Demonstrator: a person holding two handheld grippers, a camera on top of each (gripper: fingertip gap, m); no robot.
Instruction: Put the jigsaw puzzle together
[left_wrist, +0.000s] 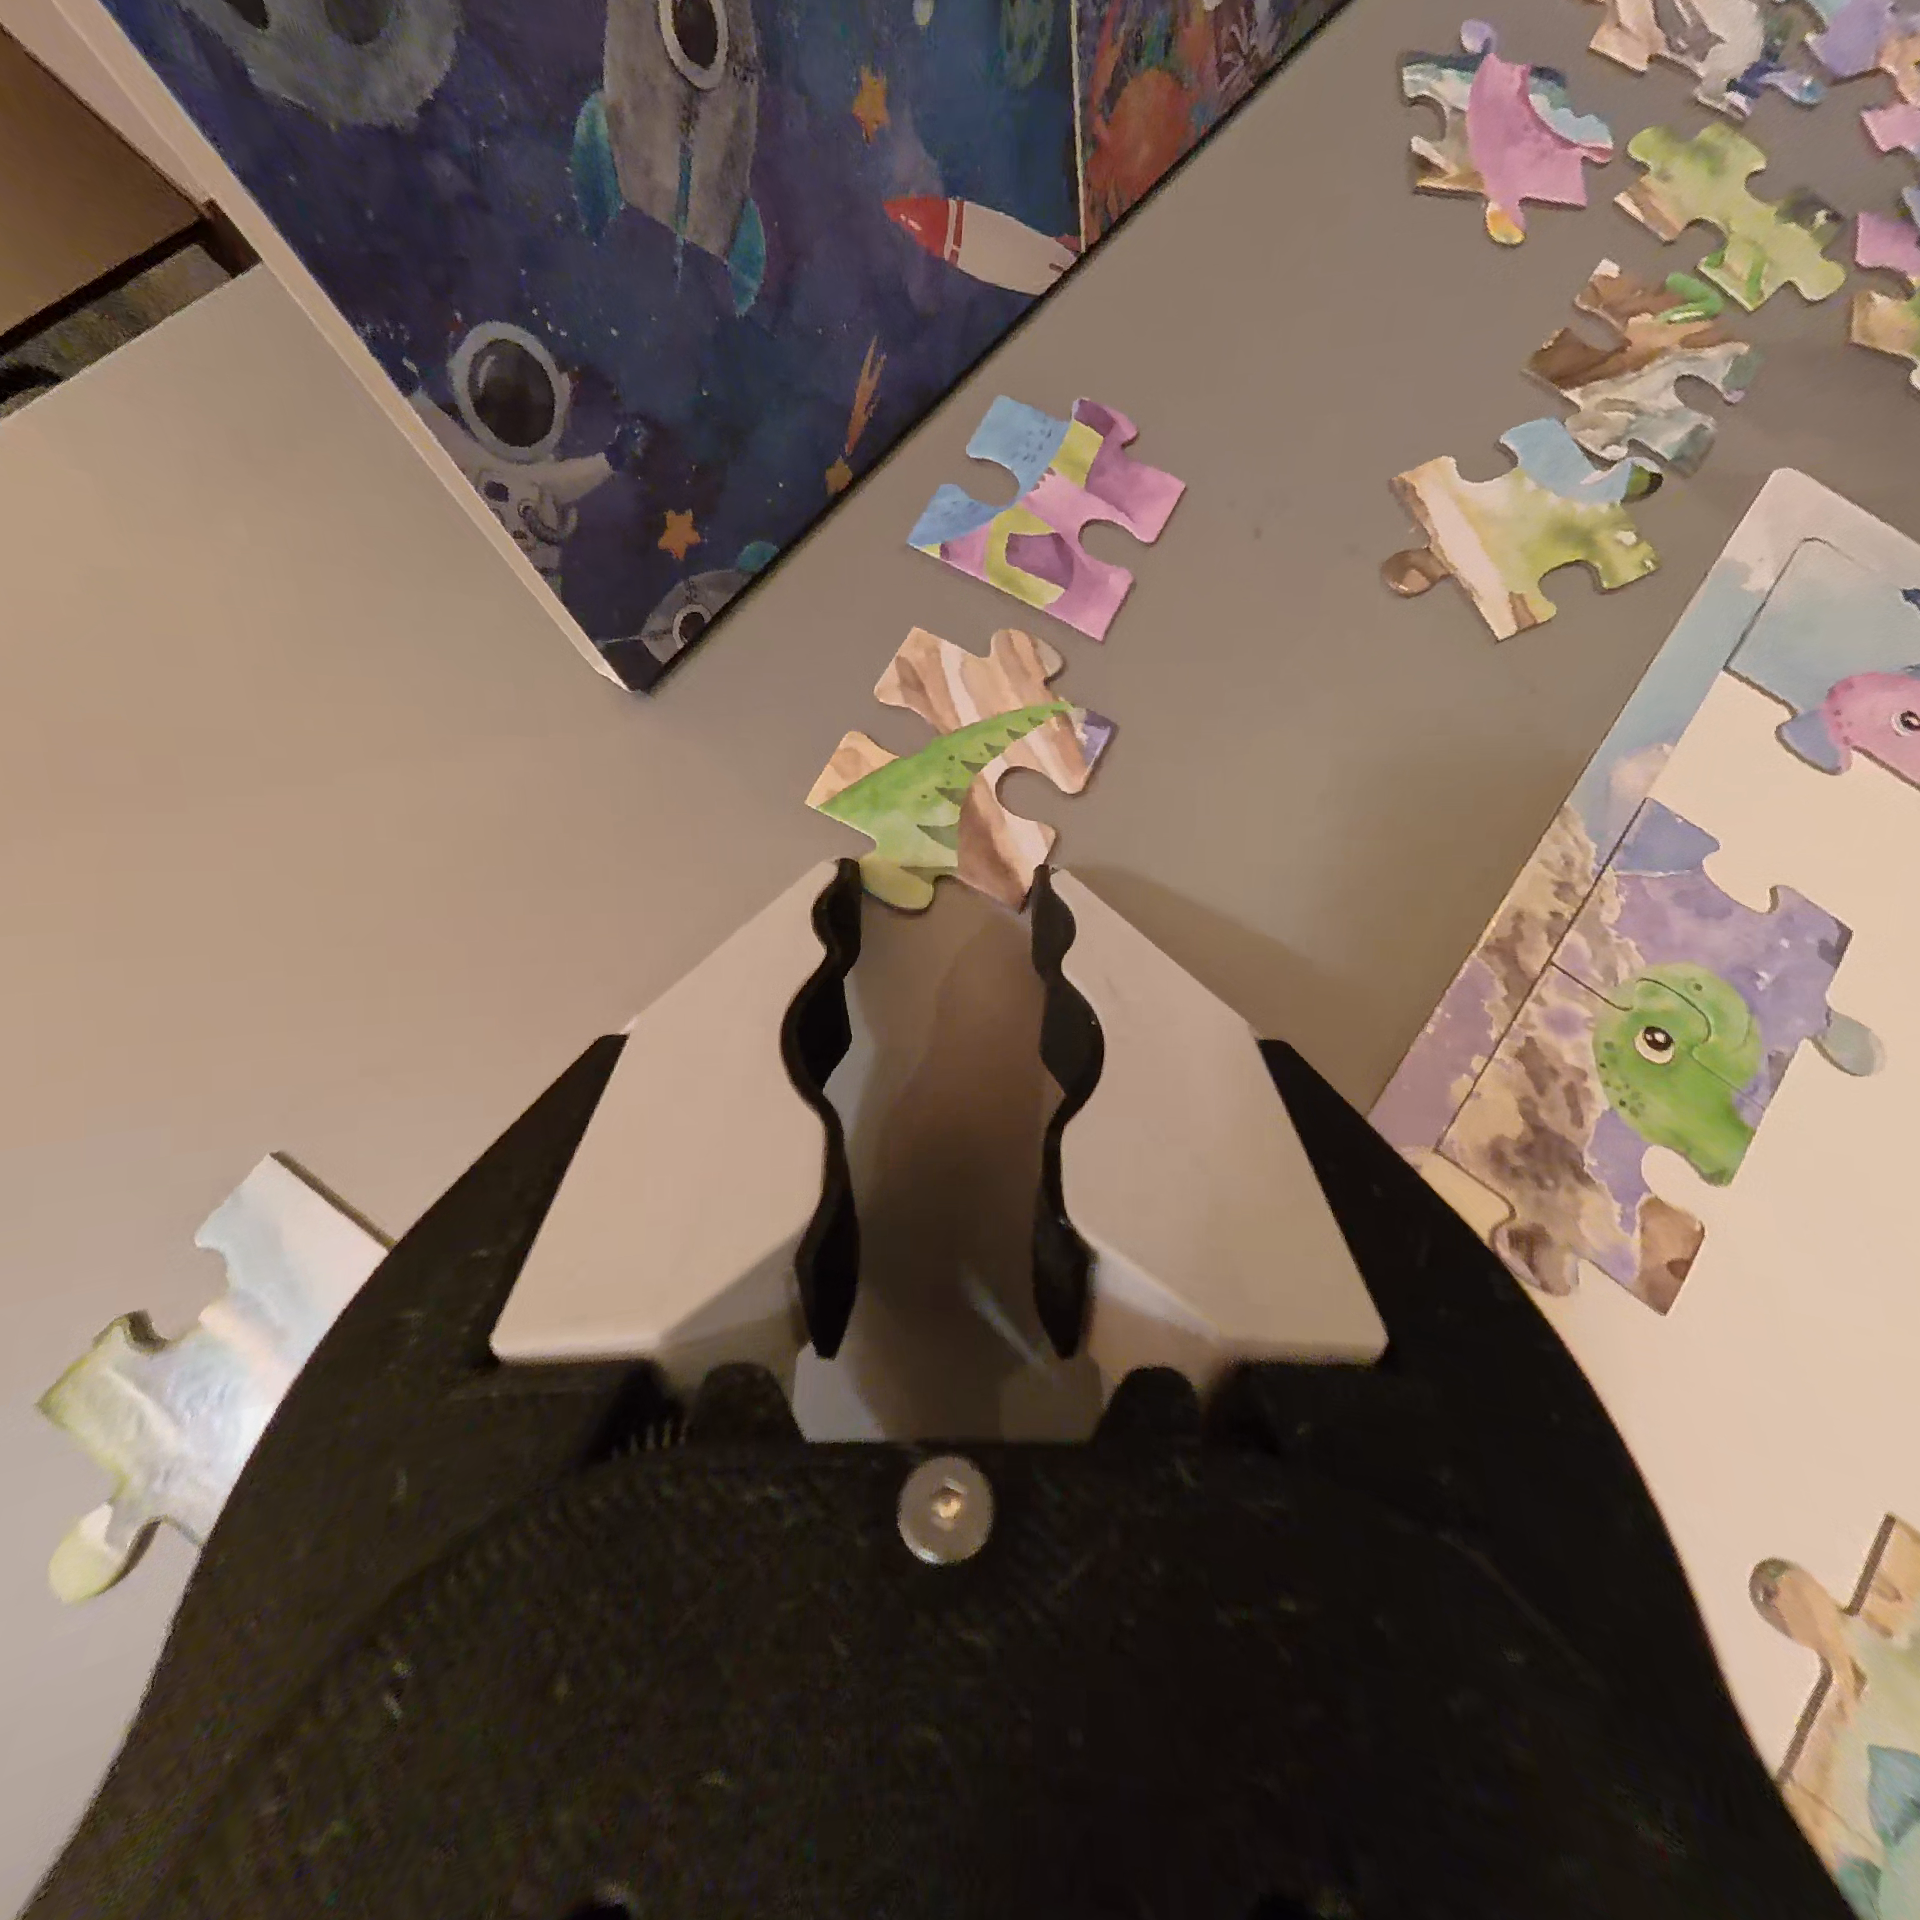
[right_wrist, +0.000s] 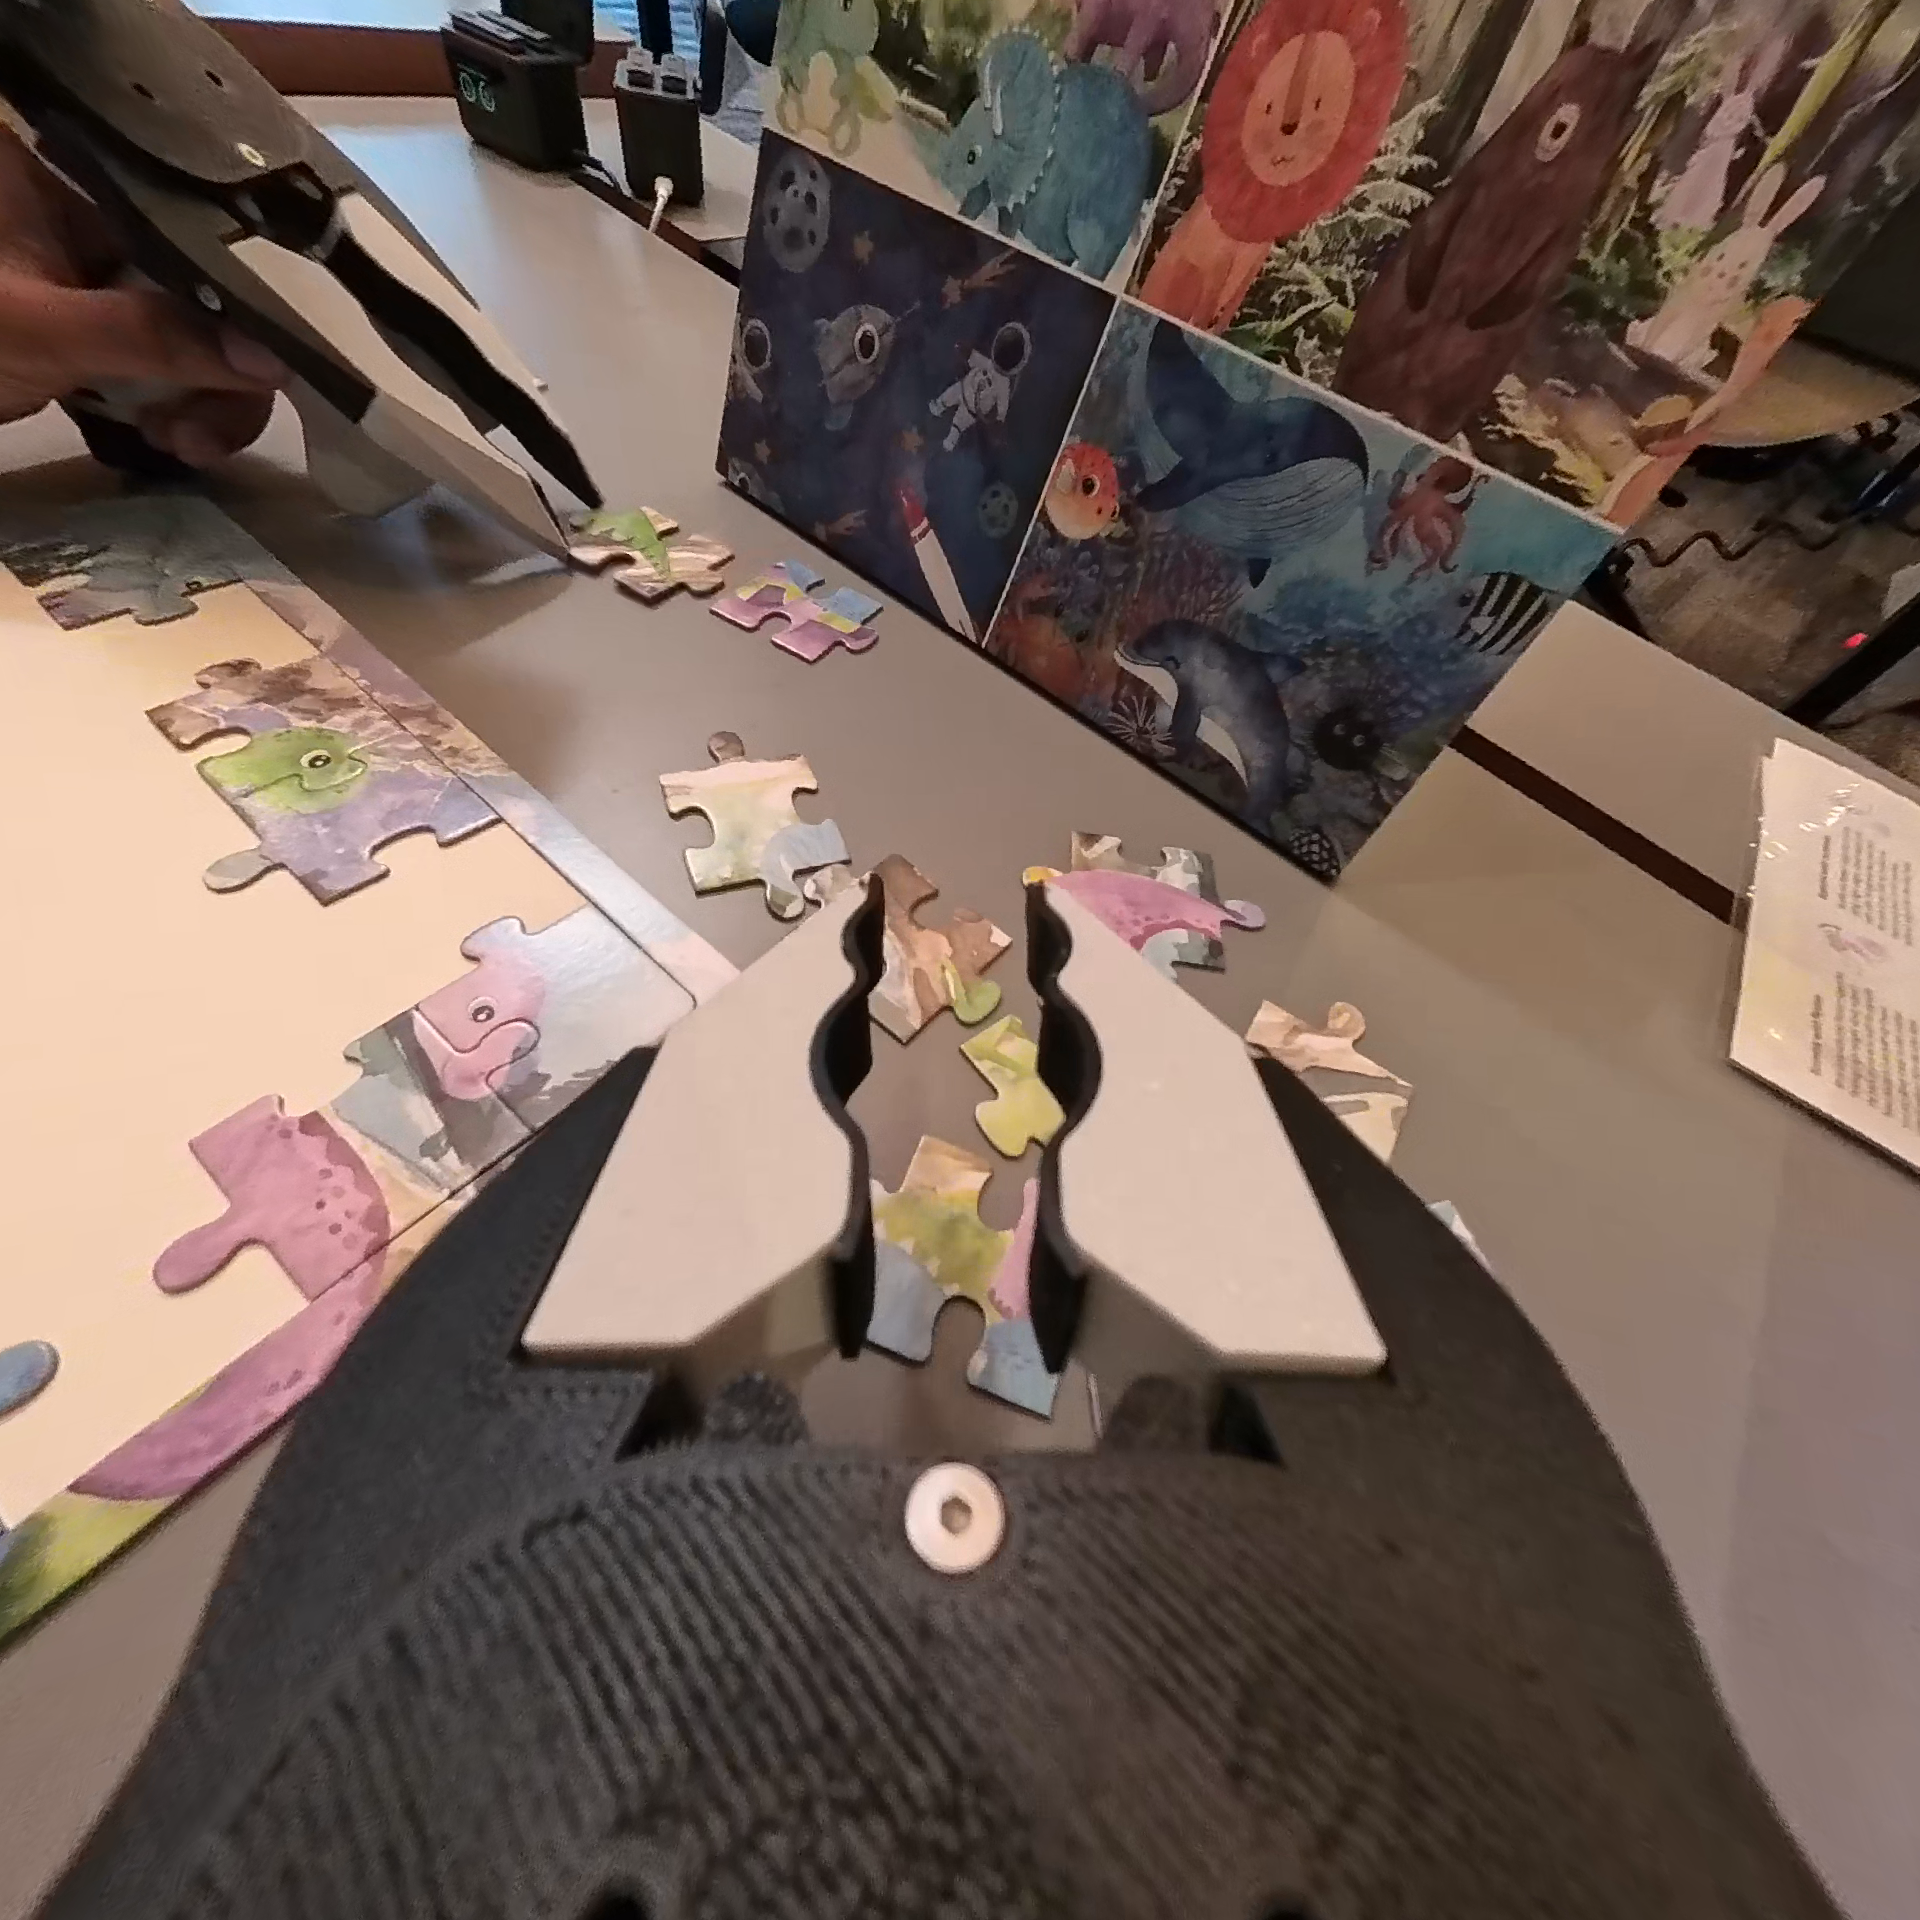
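Note:
My left gripper (left_wrist: 945, 883) is open, its tips on the table at either side of the near edge of a brown piece with a green dinosaur tail (left_wrist: 966, 779); the same shows in the right wrist view (right_wrist: 569, 525), piece (right_wrist: 636, 542). A purple, blue and yellow piece (left_wrist: 1049, 509) lies just beyond it. The puzzle board (left_wrist: 1714, 1351) lies to the right with a green dinosaur head piece (left_wrist: 1673, 1049) and a pink head piece (left_wrist: 1870, 717) set in. My right gripper (right_wrist: 956, 904) is open and empty, above several loose pieces (right_wrist: 935, 966) beside the board (right_wrist: 104, 883).
The illustrated puzzle box (right_wrist: 1143, 416) stands upright behind the pieces, also in the left wrist view (left_wrist: 623, 260). A sleeved leaflet (right_wrist: 1829, 966) lies at the right. Black devices (right_wrist: 520, 94) stand at the back. A pale piece (left_wrist: 177, 1382) lies left of my left gripper. The gap from one gripper's tips to the other's is roughly 25 cm.

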